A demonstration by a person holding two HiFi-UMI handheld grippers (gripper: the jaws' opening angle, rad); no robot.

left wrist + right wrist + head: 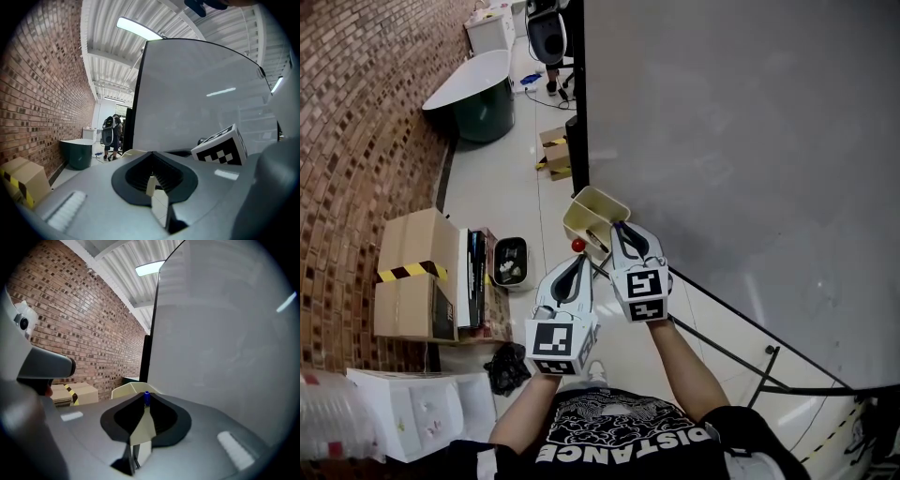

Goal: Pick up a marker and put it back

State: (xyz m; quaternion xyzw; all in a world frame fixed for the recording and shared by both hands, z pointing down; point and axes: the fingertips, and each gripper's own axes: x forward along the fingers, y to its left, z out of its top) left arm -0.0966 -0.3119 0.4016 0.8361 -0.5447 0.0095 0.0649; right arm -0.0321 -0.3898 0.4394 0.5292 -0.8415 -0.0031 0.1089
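A person in a black printed shirt (623,427) stands at a large whiteboard (750,159) with 2 hand-held grippers raised side by side; the right gripper (620,229) has its jaws pressed together on a blue marker (146,397), whose tip pokes out just past the jaw ends; in the head view the marker (619,225) shows only as a small dark-blue point. It hangs directly over the cream tray (581,208) that sits at the board's lower left corner, above the tray's open top and not lying in it; the right gripper view shows the same tray (123,391) just behind the jaw tips.

The left gripper (577,259) sits beside and slightly behind the right one, its jaws (152,158) drawn together at the tips with nothing between them; only a thin slit of tray and floor shows through. A small red round object (577,246) lies just beyond its tip, next to the tray; what it is cannot be made out.

To the left, 2 cardboard boxes (411,277) marked with yellow-and-black tape stand against a curved brick wall (356,131); a dark green tub with a white top (478,94) stands farther along it; another person wearing a backpack (109,135) is visible beyond the board in the left gripper view.
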